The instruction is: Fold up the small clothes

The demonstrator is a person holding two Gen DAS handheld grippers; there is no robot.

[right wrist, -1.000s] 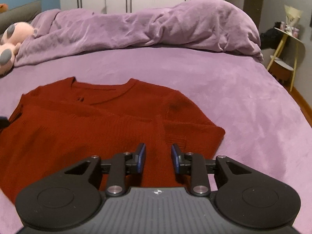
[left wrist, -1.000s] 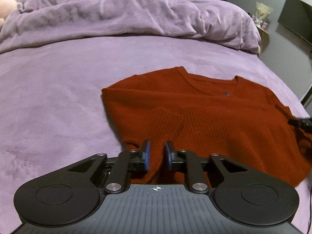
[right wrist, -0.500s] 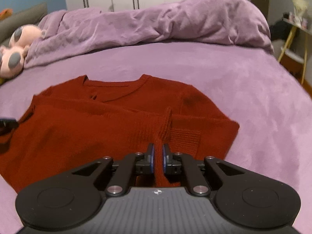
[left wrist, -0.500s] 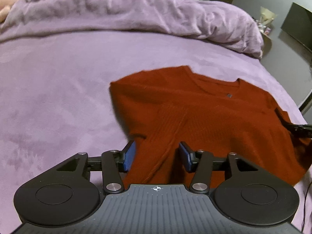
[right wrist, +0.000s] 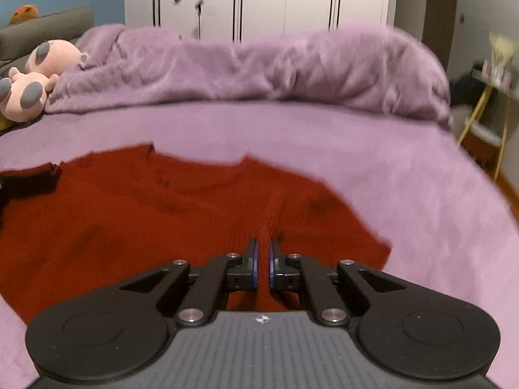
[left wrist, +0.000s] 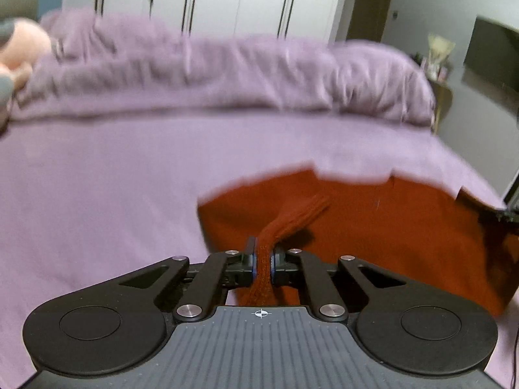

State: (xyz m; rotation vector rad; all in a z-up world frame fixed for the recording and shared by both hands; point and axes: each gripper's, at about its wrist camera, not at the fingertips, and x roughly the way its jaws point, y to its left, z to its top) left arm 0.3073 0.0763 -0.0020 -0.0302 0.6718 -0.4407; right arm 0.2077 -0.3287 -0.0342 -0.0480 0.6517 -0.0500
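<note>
A rust-red knit sweater (left wrist: 389,227) lies on the purple bed, sleeves folded in over the body. My left gripper (left wrist: 263,259) is shut on a bunched strip of the sweater's near left edge, which is pulled up taut. In the right wrist view the same sweater (right wrist: 146,214) spreads to the left, and my right gripper (right wrist: 262,256) is shut on its near right edge, with fabric puckered between the blue pads. The other gripper shows as a dark shape at the far right of the left view (left wrist: 509,214) and the far left of the right view (right wrist: 29,181).
The purple bedspread (right wrist: 405,194) surrounds the sweater. A rumpled purple duvet (right wrist: 259,68) lies along the far side. A pink plush toy (right wrist: 39,77) sits at the far left. A side table (right wrist: 493,97) stands beyond the bed's right edge. White wardrobes stand behind.
My left gripper, open half a second ago, has shut on the sweater's near edge. Both grippers have lifted and tilted up, pulling the near edge; the views are motion-blurred.
</note>
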